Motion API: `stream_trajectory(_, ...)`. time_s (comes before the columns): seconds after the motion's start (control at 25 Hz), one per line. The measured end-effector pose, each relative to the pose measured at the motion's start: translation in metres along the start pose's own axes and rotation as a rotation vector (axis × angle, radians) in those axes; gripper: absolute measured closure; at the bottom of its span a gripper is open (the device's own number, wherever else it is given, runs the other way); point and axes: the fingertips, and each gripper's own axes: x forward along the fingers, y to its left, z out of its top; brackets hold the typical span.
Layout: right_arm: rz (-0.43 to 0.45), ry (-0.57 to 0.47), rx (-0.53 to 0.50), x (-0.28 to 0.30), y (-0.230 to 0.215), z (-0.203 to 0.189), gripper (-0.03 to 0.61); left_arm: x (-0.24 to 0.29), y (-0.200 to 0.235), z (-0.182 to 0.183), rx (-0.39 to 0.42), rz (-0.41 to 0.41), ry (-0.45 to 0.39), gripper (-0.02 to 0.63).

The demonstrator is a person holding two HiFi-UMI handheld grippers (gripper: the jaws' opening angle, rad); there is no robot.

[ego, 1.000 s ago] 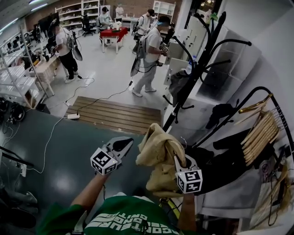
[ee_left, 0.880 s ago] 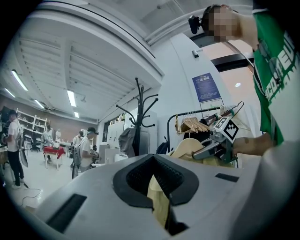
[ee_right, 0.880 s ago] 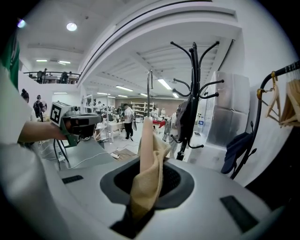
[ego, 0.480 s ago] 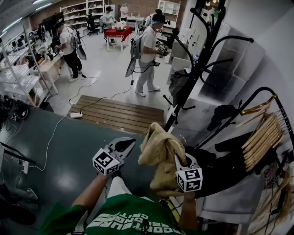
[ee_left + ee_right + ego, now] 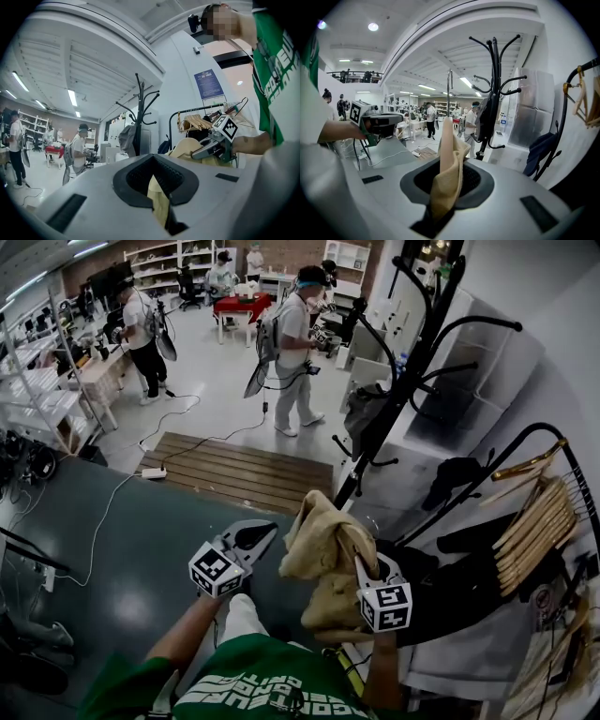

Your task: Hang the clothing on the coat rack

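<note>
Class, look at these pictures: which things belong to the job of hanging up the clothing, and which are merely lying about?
Part of the job:
- tan garment, clamped in both the left gripper and the right gripper
- black coat rack, nearby

Just lying about:
- wooden hangers
- wooden pallet
- power strip

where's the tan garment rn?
Head view, bottom centre: the tan garment is bunched between the left gripper and right gripper, both clamped on it, short of the black coat rack and left of the wooden hangers.
</note>
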Motion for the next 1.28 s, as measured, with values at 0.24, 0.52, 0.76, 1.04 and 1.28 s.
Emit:
stream_trajectory(0.24, 0.003, -0.006, 0.002, 0.006, -0.002, 0.006, 0.515, -0.001, 0.005, 0.000, 0.001, 0.007, -0.003, 0.611)
stream_trajectory(0.52, 0.003, -0.004, 0.012, 0.017, -0.004, 0.019, 0.515, 0.000, 0.013, -0.001, -0.002, 0.015, -0.008, 0.611)
stream_trajectory(0.76, 0.010, -0.013, 0.007, 0.029, -0.008, 0.039, 0.515, -0.003, 0.025, 0.002, 0.002, 0.022, -0.012, 0.611)
stream_trajectory(1.04, 0.006, -0.032, 0.007, 0.043, -0.018, 0.065, 0.515, -0.004, 0.047, 0.005, 0.001, 0.027, -0.020, 0.611)
stream_trajectory(1.28, -0.010, -0.037, 0.011, 0.058, -0.029, 0.091, 0.515, 0.002, 0.073, 0.010, 0.002, 0.028, -0.029, 0.611)
